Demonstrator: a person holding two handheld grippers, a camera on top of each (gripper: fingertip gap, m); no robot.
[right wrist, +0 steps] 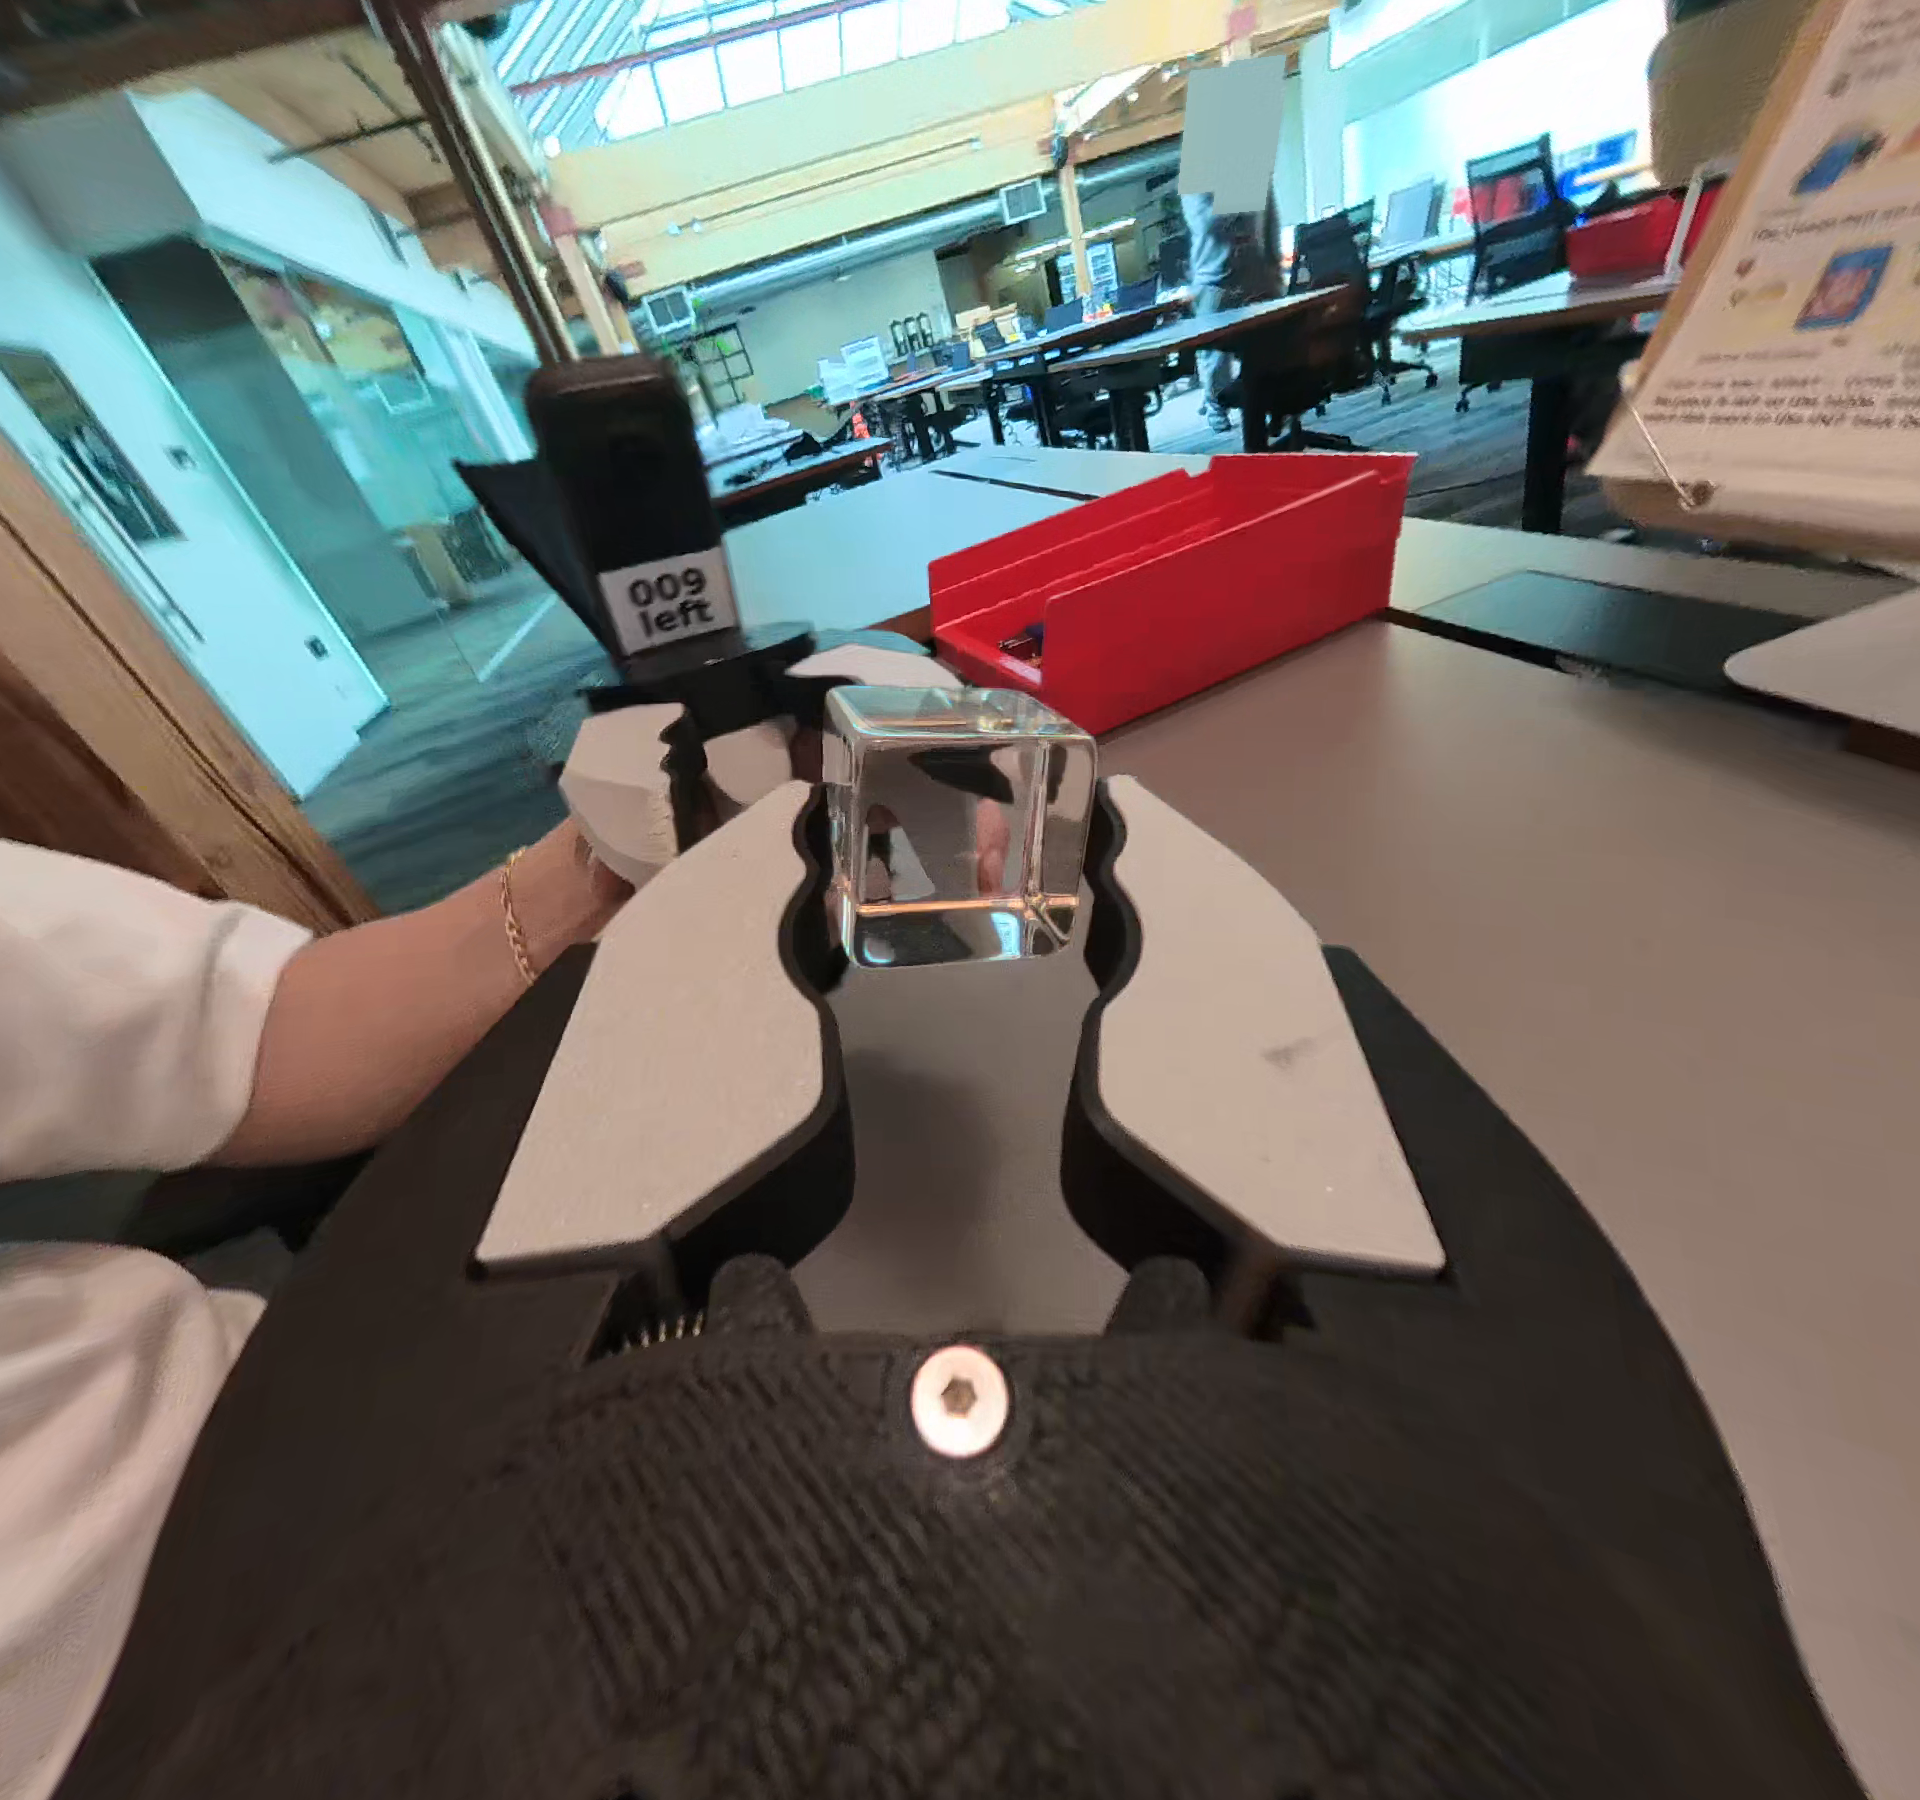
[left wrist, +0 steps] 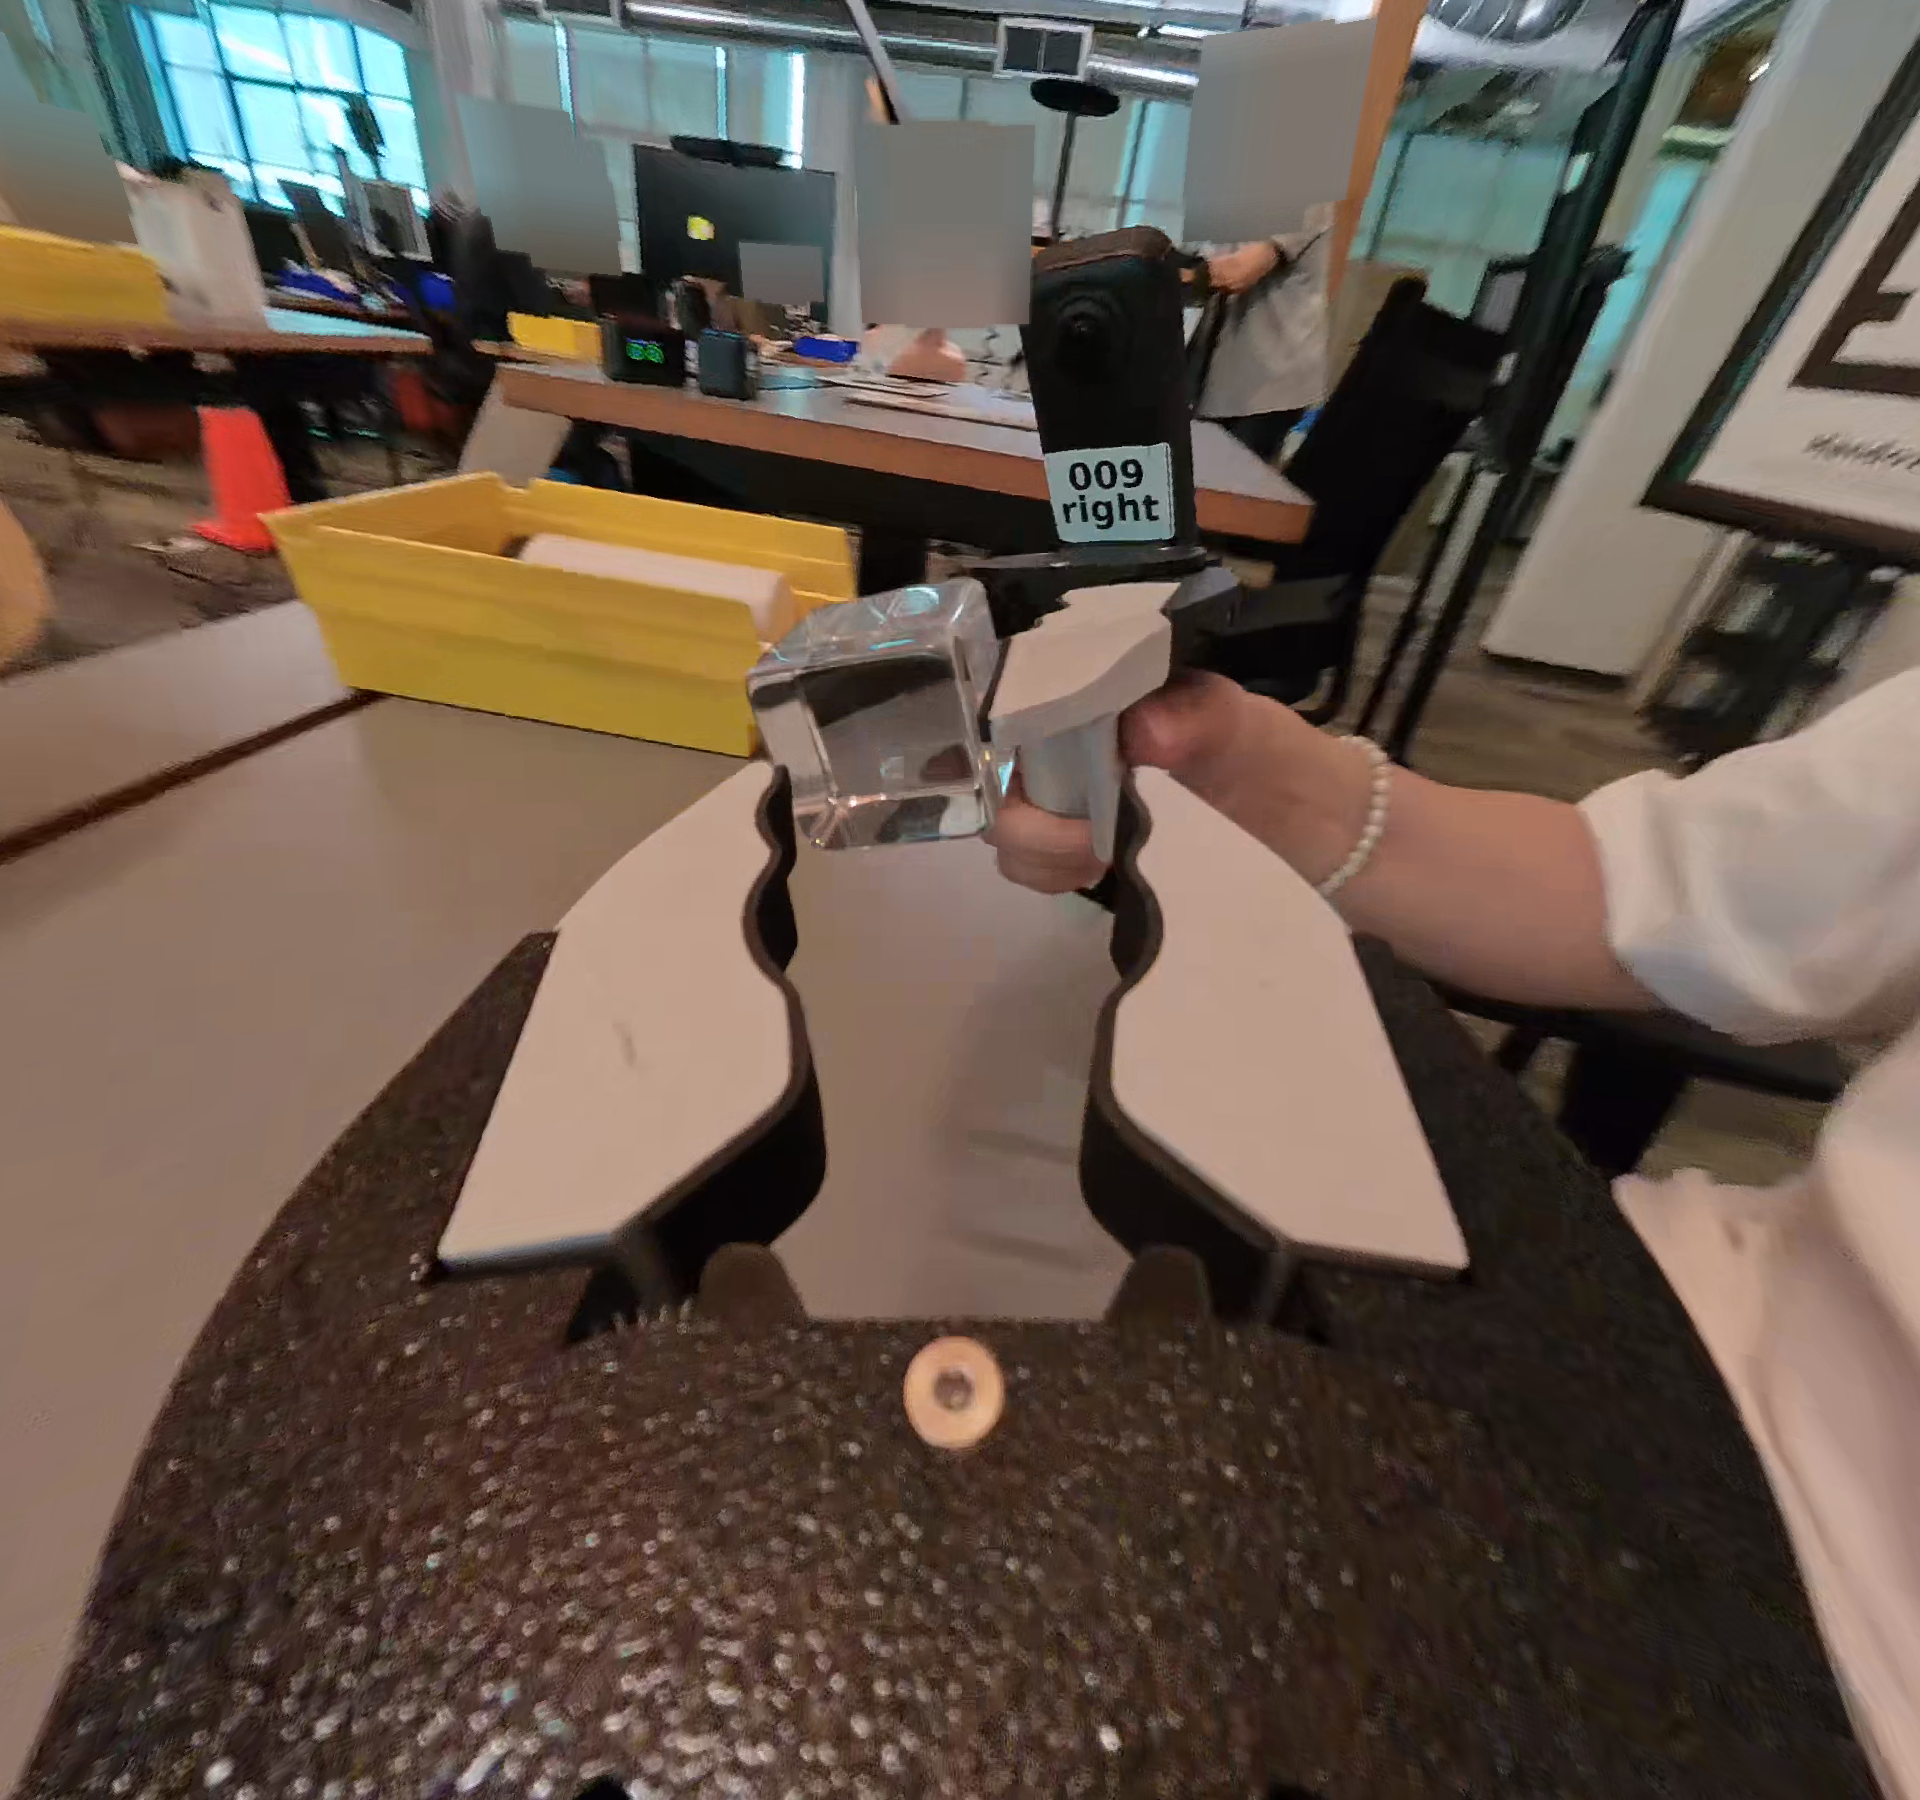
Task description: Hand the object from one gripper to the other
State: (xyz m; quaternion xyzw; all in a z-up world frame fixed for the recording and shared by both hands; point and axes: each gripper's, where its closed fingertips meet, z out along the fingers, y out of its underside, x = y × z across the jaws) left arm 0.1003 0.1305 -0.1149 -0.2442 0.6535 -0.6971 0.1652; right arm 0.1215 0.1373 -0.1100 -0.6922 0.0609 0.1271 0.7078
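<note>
The left gripper (left wrist: pixel 951 805) stood spread apart and empty, its tips just below a clear glass cube (right wrist: pixel 956 836). The right gripper (right wrist: pixel 951 851) pinched that cube between its fingertips (right wrist: pixel 1138 820), above the grey table (right wrist: pixel 1455 867).

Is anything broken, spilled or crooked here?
Nothing looks broken or spilled. The clear cube sits slightly tilted between the right gripper's fingers, held in the air above the grey table. The left gripper is open with nothing in it. The yellow bin and red bin stand normally.
</note>
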